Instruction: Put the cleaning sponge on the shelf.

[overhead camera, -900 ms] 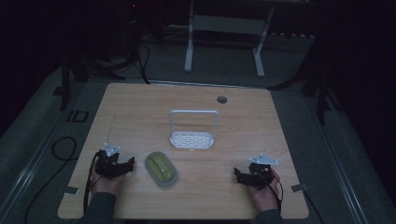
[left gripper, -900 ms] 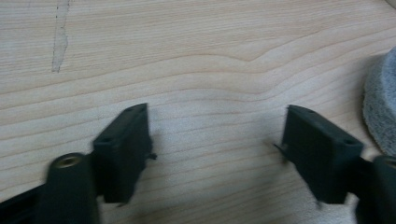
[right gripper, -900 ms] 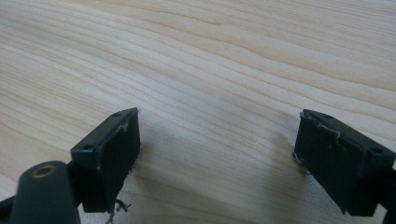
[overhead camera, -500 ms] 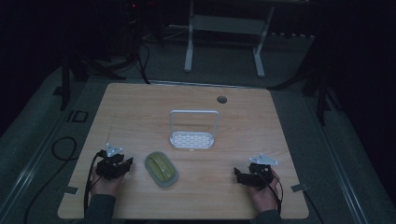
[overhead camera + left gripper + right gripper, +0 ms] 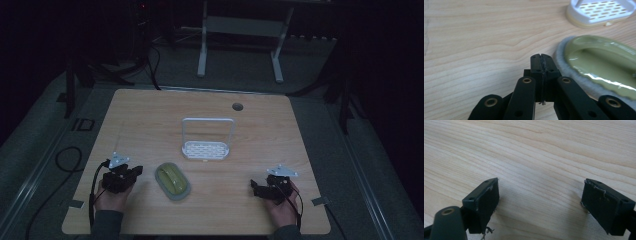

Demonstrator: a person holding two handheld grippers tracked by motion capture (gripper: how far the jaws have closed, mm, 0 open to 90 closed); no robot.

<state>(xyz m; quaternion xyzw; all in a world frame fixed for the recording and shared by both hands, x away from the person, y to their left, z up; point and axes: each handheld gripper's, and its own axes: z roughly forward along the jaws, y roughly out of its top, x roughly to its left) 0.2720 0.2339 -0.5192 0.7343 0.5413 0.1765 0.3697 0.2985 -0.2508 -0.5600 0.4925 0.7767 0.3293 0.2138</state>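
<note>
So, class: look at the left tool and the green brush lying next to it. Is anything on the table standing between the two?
Nothing visible does. The left tool, its jaws shut, points at bare wood just beside the green brush, whose grey bristle rim lies close to the tool's tip. The white rack stands farther back, out of that gap.

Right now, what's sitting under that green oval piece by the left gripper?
A grey felt-like pad shows as a fuzzy rim around the green oval piece, lying on the wooden table. The rest of the pad is covered by the green top, so its middle cannot be seen.
</note>
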